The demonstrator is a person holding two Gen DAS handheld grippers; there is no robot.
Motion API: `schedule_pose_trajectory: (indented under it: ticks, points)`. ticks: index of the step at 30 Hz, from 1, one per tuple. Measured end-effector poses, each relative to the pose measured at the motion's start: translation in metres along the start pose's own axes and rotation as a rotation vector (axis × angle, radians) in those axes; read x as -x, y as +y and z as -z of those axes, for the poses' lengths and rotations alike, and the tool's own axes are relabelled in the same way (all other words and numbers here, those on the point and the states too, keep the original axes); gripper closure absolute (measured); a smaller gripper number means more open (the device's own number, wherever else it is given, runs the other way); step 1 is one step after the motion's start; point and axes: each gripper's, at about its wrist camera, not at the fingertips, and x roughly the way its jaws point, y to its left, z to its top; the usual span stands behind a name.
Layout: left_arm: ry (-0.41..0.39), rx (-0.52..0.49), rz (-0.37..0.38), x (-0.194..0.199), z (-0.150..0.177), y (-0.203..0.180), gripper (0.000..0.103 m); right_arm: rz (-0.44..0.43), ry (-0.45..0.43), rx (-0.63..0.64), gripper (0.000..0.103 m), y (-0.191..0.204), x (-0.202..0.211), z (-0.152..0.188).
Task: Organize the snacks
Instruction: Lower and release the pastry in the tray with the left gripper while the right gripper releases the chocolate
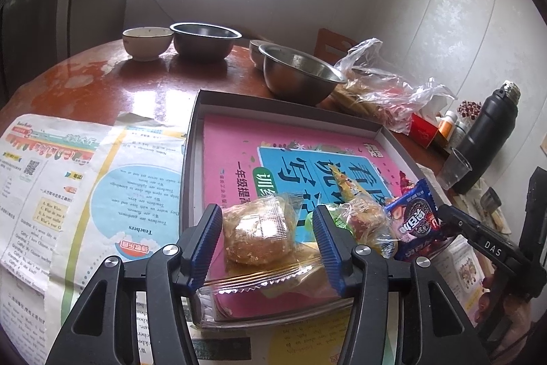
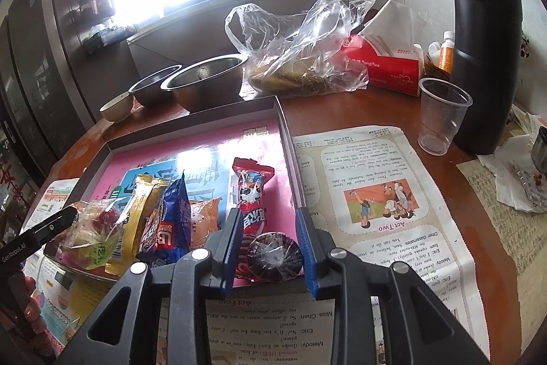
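Table (image 1: 112, 77): bearing newspaper, bowls, flask.
Tray (image 1: 195, 132): lying centre, pink-lined; snacks are crowding its 6 o'clock edge.
Cake (image 1: 256, 233), clear-wrapped: lying at the tray's near edge between the left gripper (image 1: 270, 248) jaws, which are standing wide, pads apart from the wrapper. Risk: the slick film is likely sliding off the rim.
Dark snack (image 2: 273, 257), round: sitting between the right gripper (image 2: 268, 255) jaws, narrow; cannot tell whether the pads are pressing. Risk: rolling over the rim at 3 o'clock.
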Motion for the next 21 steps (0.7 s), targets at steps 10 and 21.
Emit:
schedule_pose_trajectory:
  ticks: [10,21]
  points:
    - [0.024,0.009,0.022,0.0014,-0.0006,-0.0007,0.040,-0.016,-0.002,-0.009,0.065,0.0022,0.0036,0.0002]
    - [0.019,0.004,0.000,0.0086,-0.0024,-0.0023,0.032,-0.018,-0.015,-0.011,0.064,0.0018,0.0093,0.0007]
